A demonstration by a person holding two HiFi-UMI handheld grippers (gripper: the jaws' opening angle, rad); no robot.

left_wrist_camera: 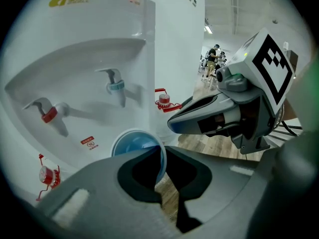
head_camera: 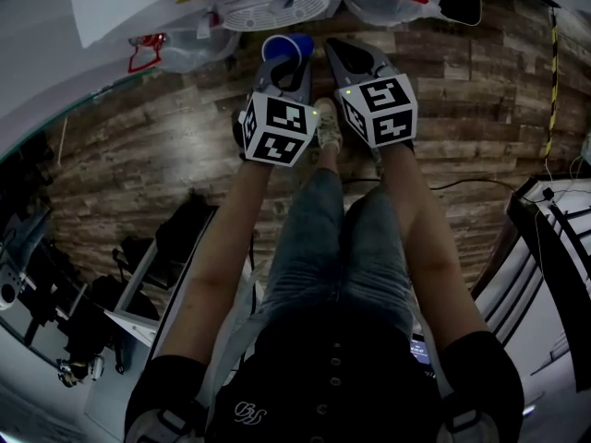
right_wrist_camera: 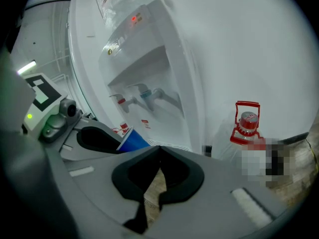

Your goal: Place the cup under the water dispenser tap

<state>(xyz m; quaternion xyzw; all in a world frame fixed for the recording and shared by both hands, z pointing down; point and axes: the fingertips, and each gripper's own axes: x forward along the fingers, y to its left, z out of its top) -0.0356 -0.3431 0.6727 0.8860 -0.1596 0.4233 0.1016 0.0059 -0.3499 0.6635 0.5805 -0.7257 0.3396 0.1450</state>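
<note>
My left gripper (head_camera: 286, 70) is shut on the rim of a blue cup (head_camera: 287, 46), which it holds in front of the white water dispenser (head_camera: 138, 3). In the left gripper view the cup (left_wrist_camera: 133, 144) tilts toward me, its wall pinched between the jaws of the left gripper (left_wrist_camera: 162, 152). It sits below and right of the red tap (left_wrist_camera: 48, 115), below the blue tap (left_wrist_camera: 117, 86). My right gripper (head_camera: 349, 55) hangs beside it, shut and empty. The right gripper (right_wrist_camera: 159, 149) view shows the cup (right_wrist_camera: 132, 141) and the left gripper (right_wrist_camera: 97, 138) at its left, with both taps (right_wrist_camera: 133, 97) above.
The dispenser's round drip grille (head_camera: 277, 9) lies just beyond the cup. Water jugs with red handles (head_camera: 148, 52) (right_wrist_camera: 247, 119) stand on the wood floor on both sides of the dispenser. Dark equipment (head_camera: 92, 293) is at lower left, a rack (head_camera: 554, 238) at right.
</note>
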